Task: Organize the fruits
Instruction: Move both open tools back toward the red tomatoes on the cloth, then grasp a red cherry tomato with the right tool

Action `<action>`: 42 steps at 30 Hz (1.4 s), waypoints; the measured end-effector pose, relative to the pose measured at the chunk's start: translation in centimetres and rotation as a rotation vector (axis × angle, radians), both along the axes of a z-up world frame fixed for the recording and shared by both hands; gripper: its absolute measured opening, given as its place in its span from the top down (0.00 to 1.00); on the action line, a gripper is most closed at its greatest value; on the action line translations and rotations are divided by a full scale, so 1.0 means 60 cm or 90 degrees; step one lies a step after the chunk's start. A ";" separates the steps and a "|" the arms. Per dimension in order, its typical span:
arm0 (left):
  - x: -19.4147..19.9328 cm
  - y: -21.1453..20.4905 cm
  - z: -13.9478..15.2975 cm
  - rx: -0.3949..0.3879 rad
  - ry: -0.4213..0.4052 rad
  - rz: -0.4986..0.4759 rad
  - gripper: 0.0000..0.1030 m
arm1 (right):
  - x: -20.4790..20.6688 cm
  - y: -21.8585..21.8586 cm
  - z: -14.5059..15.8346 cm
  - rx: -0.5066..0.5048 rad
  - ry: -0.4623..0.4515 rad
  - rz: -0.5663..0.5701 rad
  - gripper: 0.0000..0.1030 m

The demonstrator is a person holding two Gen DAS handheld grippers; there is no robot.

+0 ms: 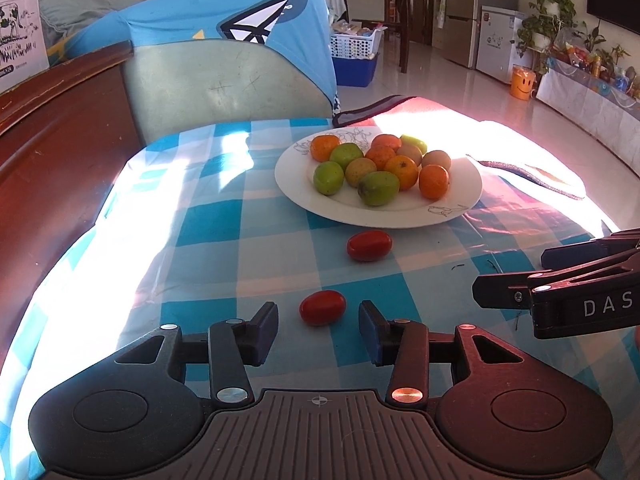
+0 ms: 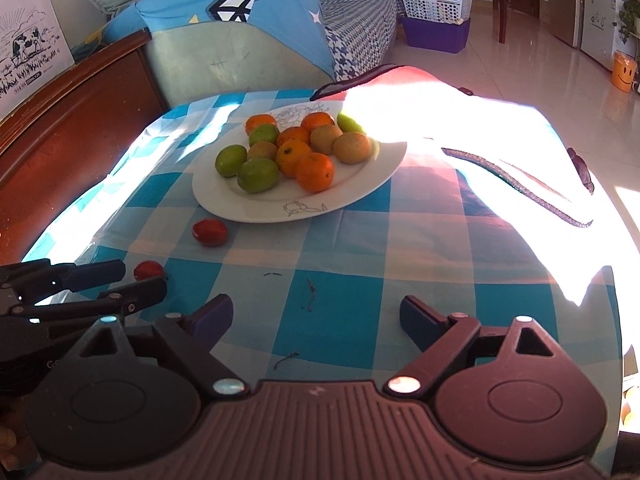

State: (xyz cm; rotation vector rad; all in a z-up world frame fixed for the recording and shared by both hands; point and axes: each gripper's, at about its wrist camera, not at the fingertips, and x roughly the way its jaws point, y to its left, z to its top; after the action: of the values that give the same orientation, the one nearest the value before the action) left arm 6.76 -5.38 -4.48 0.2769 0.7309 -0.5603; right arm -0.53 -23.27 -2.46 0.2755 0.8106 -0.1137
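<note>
- A near red fruit [image 1: 322, 307] lay on the checked tablecloth [image 1: 208, 216], just ahead of the left gripper [image 1: 318, 311] and in line with the gap between its tips, touching neither blue pad.
- The left gripper's jaws stood apart, with nothing held between them.
- A second red fruit [image 1: 369, 245] lay farther off on the cloth, just short of the near rim of the white plate [image 1: 460, 196] and apart from it.
- The plate held a heap of orange fruits [image 1: 433, 181] and green fruits [image 1: 378, 193], pressed close against one another.
- The right gripper [image 2: 317, 312] hovered over bare cloth to the right of the red fruits, jaws spread wide and empty.
- A red cloth [image 2: 420, 80] lay in bright sunlight beyond and to the right of the plate.
- At the far left edge of the table stood a chair back [image 1: 224, 84] draped with a blue cover [image 1: 208, 16].
</note>
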 end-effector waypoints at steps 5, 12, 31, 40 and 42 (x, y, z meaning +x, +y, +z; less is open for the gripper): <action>0.005 0.005 -0.001 -0.014 0.008 0.006 0.68 | 0.010 0.008 -0.001 0.000 -0.013 0.019 0.27; 0.009 0.003 -0.005 -0.015 0.006 0.002 0.68 | 0.031 0.024 -0.001 0.020 -0.033 0.058 0.44; 0.029 0.051 0.012 -0.057 0.020 0.100 0.78 | 0.073 0.077 -0.010 0.022 -0.066 0.040 0.44; 0.043 0.073 0.020 -0.056 0.026 0.167 0.76 | 0.092 0.106 -0.017 -0.023 -0.083 0.031 0.50; 0.043 0.074 0.020 -0.054 0.023 0.172 0.76 | 0.096 0.113 -0.018 -0.028 -0.087 0.030 0.54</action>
State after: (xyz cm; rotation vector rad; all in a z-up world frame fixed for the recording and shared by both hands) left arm 9.36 -0.93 -3.26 0.0872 0.7632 -0.3391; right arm 5.23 -16.49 -3.55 0.2203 0.6769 -0.0680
